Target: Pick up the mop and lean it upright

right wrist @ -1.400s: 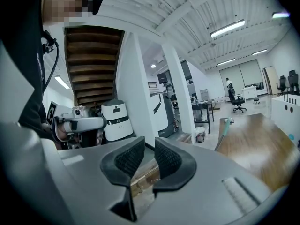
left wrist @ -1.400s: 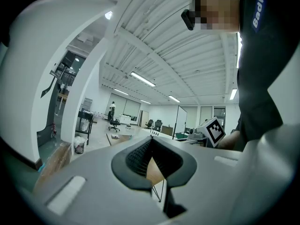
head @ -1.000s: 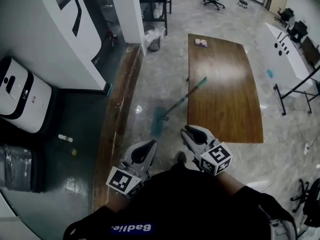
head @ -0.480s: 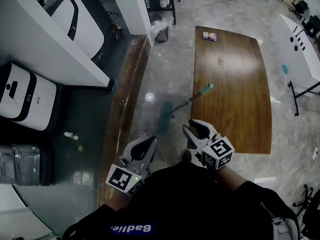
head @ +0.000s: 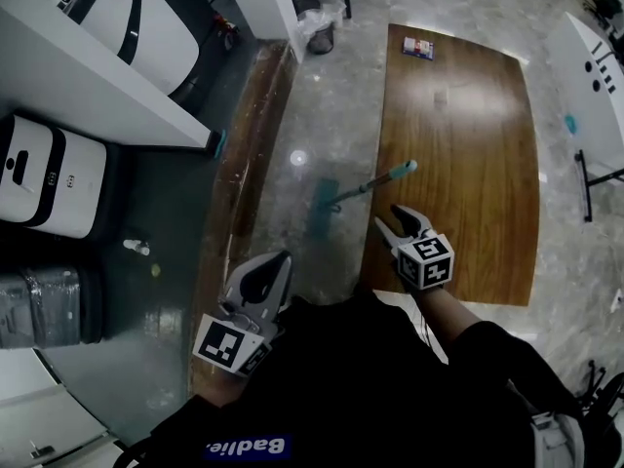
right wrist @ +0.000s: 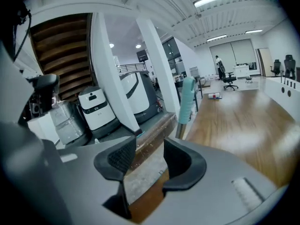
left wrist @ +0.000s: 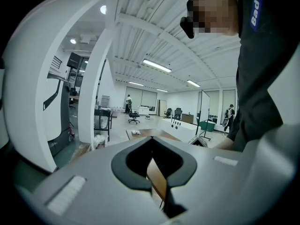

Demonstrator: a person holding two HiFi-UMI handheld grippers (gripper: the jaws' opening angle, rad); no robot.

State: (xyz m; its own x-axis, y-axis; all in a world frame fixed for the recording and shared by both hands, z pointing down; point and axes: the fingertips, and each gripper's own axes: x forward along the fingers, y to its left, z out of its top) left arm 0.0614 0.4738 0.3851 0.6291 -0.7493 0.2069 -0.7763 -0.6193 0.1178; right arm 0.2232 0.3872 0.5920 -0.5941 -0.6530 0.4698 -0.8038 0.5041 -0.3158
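Observation:
The mop lies tilted, its teal head (head: 320, 209) on the grey floor and its thin handle (head: 356, 190) rising to a teal grip (head: 400, 170) that rests at the wooden table's left edge. In the right gripper view the grip (right wrist: 188, 100) stands just ahead of the jaws. My right gripper (head: 402, 220) (right wrist: 149, 145) hovers a little short of that grip; its jaws have just been opening, with nothing between them. My left gripper (head: 275, 261) (left wrist: 151, 139) hangs lower left, beside the person's body, tips together and empty.
A long wooden table (head: 468, 115) fills the right, with a small box (head: 421, 49) at its far end. A wooden kerb (head: 239, 193) runs along the left. White machines (head: 39, 178), a small bottle (head: 135, 247) and a bin (head: 317, 37) stand beyond it.
The right gripper has gone forward and down toward the mop's teal grip, and its jaws stand wider apart. The left gripper has shifted slightly. The head view has moved closer to the mop.

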